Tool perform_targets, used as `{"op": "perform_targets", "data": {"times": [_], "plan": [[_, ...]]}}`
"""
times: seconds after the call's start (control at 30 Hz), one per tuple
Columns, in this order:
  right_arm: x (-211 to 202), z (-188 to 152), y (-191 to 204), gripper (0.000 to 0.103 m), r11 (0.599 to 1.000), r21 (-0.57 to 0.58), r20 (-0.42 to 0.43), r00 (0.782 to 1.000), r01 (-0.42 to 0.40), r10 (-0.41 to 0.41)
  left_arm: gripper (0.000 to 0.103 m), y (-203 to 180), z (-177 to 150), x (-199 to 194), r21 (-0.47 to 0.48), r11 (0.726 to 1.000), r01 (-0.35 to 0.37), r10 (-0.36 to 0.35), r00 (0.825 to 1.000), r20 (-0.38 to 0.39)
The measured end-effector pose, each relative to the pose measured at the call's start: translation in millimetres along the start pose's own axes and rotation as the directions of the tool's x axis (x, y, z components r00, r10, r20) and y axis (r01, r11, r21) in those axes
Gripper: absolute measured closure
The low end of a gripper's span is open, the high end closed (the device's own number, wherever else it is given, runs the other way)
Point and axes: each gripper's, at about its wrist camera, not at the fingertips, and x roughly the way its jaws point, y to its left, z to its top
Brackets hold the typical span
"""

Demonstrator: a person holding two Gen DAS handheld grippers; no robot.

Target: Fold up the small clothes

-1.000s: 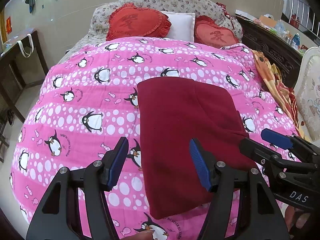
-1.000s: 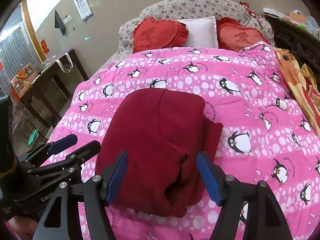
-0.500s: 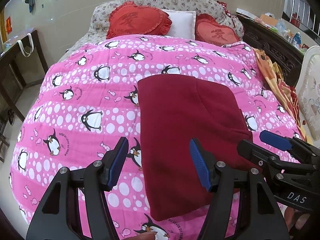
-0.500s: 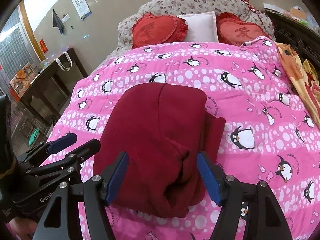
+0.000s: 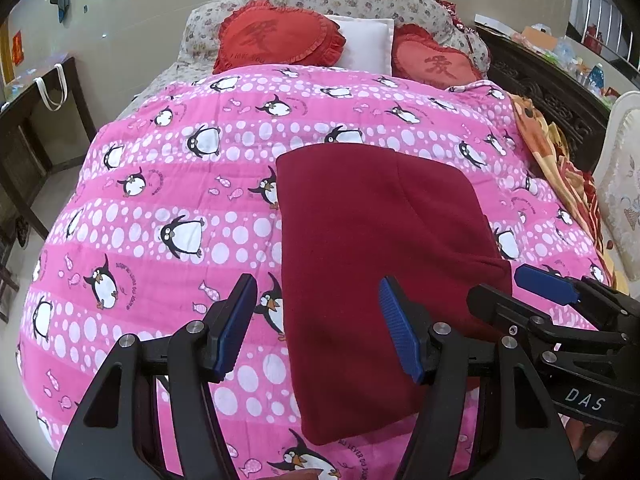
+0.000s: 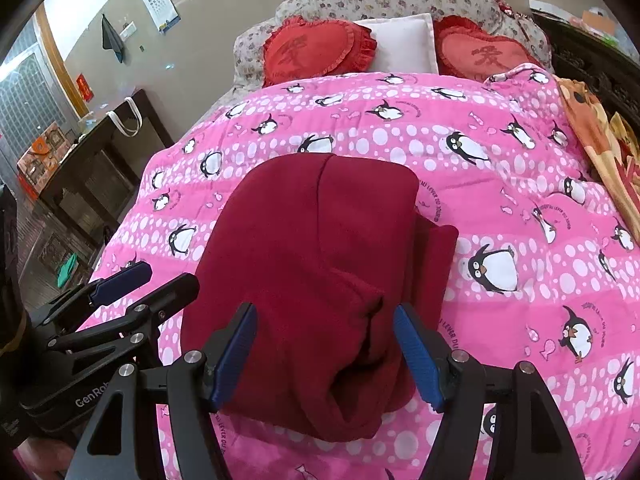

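Observation:
A dark red garment [image 5: 372,248] lies folded into a rough rectangle on the pink penguin quilt [image 5: 160,208]; it also shows in the right wrist view [image 6: 316,264], bunched at its near end. My left gripper [image 5: 320,328] is open and empty, above the garment's near left edge. My right gripper [image 6: 326,354] is open and empty, with its jaws either side of the bunched near end. Each gripper shows in the other's view: the right gripper [image 5: 532,300] at the garment's right, the left gripper [image 6: 132,284] at its left.
Two red heart cushions [image 5: 276,40] and a white pillow [image 5: 366,44] lie at the head of the bed. An orange blanket [image 5: 560,160] hangs along the right side. A dark wooden table [image 6: 92,156] stands to the left of the bed.
Both grippers have drawn back slightly towards the foot of the bed. The garment has not moved, and both grippers stay open.

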Motion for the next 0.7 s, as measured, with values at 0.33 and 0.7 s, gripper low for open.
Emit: {"op": "perform_targets", "data": {"times": [0.33, 0.7], "plan": [[5.1, -1.5, 0.0, 0.035, 1.0, 0.004, -0.014, 1.0, -0.001, 0.001, 0.04, -1.0, -0.8, 1.5, 0.0, 1.0, -0.004, 0.004, 1.0, -0.002], [10.3, 2.2, -12.6, 0.035, 1.0, 0.008, -0.022, 1.0, 0.011, -0.011, 0.04, 25.8, -1.2, 12.0, -0.051, 0.998, -0.021, 0.022, 1.0, 0.005]]}}
